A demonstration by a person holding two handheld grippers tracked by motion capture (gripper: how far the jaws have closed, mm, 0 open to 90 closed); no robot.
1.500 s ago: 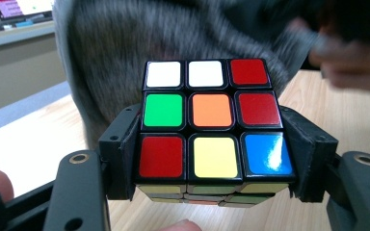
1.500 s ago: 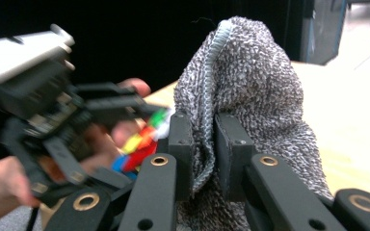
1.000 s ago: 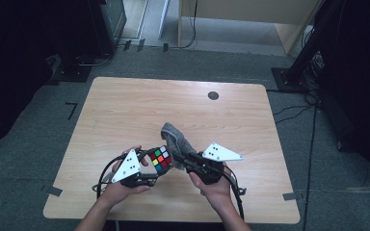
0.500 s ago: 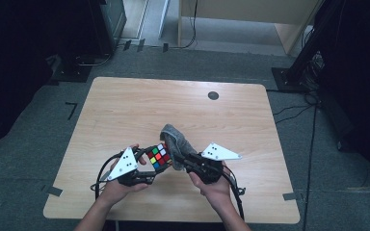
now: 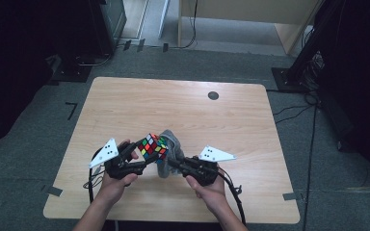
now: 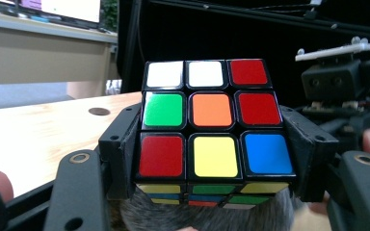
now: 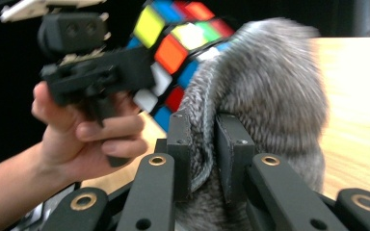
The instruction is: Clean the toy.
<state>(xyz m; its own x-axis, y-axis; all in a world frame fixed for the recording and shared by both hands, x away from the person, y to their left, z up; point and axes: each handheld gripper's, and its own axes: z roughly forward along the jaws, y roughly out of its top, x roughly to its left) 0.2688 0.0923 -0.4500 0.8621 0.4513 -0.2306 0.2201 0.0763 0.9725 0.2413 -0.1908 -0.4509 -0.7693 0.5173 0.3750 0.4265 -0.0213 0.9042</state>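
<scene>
Black hand-held gripper (image 5: 150, 162) each hand, grey triangular plates, trailing cables, bare forearms.

Overhead forward-down view; two close gripper-mounted views sharing cube (image 6: 212, 130).

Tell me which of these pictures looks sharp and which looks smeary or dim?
Left gripper view: the cube is crisp, with soft glare on its stickers. Right gripper view: the grey cloth and the hand are motion-blurred. High view: the table is evenly lit, its surroundings dark.

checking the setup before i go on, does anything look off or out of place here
Nothing stands out. The cube sits squarely in the left gripper, the grey cloth is pinched in the right gripper against it, both held above the table.
</scene>
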